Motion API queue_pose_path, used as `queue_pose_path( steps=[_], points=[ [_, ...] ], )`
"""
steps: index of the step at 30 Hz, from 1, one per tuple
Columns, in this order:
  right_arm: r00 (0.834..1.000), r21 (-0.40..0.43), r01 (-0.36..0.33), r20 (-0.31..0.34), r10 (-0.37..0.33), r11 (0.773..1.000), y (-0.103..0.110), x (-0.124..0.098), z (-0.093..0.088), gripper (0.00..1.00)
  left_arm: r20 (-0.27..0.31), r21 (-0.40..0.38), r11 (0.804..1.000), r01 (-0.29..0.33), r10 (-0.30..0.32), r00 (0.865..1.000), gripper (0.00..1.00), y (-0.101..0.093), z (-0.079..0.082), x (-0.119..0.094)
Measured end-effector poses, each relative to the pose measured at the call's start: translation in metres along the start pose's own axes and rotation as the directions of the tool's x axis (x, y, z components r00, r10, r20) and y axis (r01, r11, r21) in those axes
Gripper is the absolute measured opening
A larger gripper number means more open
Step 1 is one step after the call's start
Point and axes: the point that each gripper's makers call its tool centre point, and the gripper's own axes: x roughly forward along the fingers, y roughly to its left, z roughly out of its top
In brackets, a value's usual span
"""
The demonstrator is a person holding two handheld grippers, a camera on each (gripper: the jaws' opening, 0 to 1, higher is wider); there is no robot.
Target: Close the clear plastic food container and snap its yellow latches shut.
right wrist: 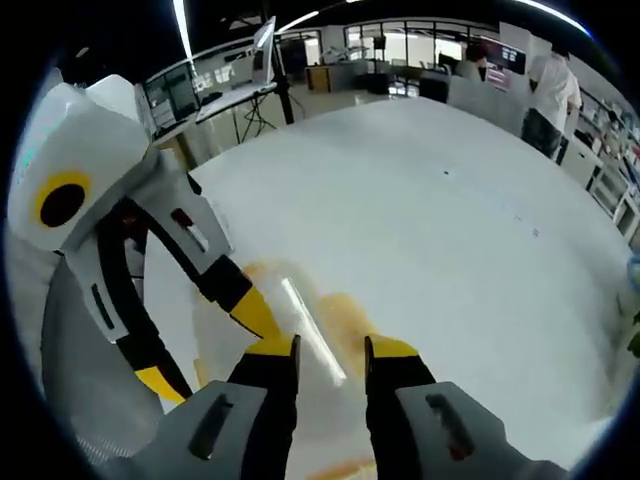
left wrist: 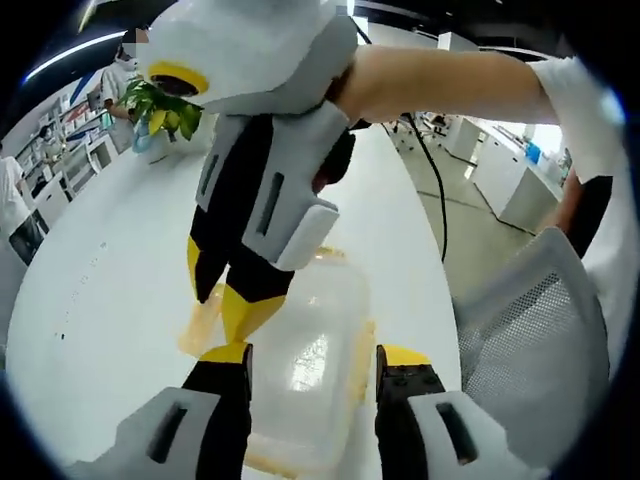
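- Clear plastic food container (left wrist: 310, 370) with yellow latches lies on the white worktop (left wrist: 100, 300), directly ahead of both grippers. In the left gripper view it runs lengthways between that gripper's two fingers; the lid looks to be down on the body, though motion blur leaves this uncertain.
- Left side of the container: a yellow latch (left wrist: 200, 325) stands out from the edge, seemingly not yet folded down. Another yellow strip (left wrist: 362, 345) runs along the opposite long edge.
- Left gripper (left wrist: 312, 362): black fingers with yellow tips spread wide, one on each side of the container, bracketing it. Whether the tips touch the plastic, cannot tell.
- Right gripper (left wrist: 232, 305), entering from above in the left gripper view, points its fingers down at the left-hand latch. In its own view (right wrist: 330, 348) the fingers stand slightly apart with a blurred yellow latch (right wrist: 345, 310) just beyond the tips; nothing held.
- Handling, as judgement: light, thin-walled, somewhat flexible, smooth and prone to slide on the slick worktop. Best steadied by the long sides or pressed down on the lid while a single fingertip pushes each latch flat at its middle until it snaps.
- Background: leafy green potted plant (left wrist: 165, 110) at the far end of the worktop; grey mesh chair back (left wrist: 540, 330) to the right.
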Motion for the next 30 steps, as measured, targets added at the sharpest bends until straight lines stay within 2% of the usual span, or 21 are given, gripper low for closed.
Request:
queue_pose_path(
  steps=[6,9,11,14,20,24,26,30],
  points=[
    [0.999,0.011,-0.047,-0.01,0.047,0.999,-0.001,0.002,-0.001,0.23,-0.01,0.087,0.996,-0.026,0.027,1.0,0.47,-0.001,-0.003,0.002],
    [0.994,0.006,-0.102,-0.029,0.102,0.995,0.002,0.004,0.0,0.22,-0.017,0.133,0.99,-0.036,0.039,0.999,0.47,-0.001,-0.004,0.003],
    [0.986,0.036,-0.155,-0.055,0.156,0.987,0.004,0.004,-0.002,0.21,-0.02,0.159,0.986,-0.043,0.047,0.999,0.47,-0.001,-0.006,0.003],
    [0.975,0.042,-0.199,-0.09,0.202,0.979,0.001,0.006,-0.003,0.22,-0.021,0.174,0.984,-0.047,0.051,0.998,0.47,-0.002,-0.008,0.003],
    [0.971,0.001,-0.213,-0.11,0.212,0.977,-0.008,0.009,0.005,0.2,-0.018,0.206,0.977,-0.059,0.064,0.998,0.46,-0.002,-0.009,0.005],
    [0.96,-0.006,-0.261,-0.107,0.259,0.965,-0.003,0.004,0.01,0.19,-0.013,0.251,0.965,-0.069,0.074,0.997,0.43,-0.005,-0.007,0.007],
    [0.957,-0.022,-0.267,-0.12,0.263,0.963,-0.003,0.004,0.009,0.19,-0.007,0.26,0.963,-0.073,0.078,0.997,0.42,-0.007,-0.005,0.009],
    [0.949,-0.017,-0.287,-0.142,0.282,0.958,0.002,0.003,0.003,0.2,-0.006,0.315,0.946,-0.081,0.087,0.996,0.41,-0.008,-0.004,0.01]
  ],
)
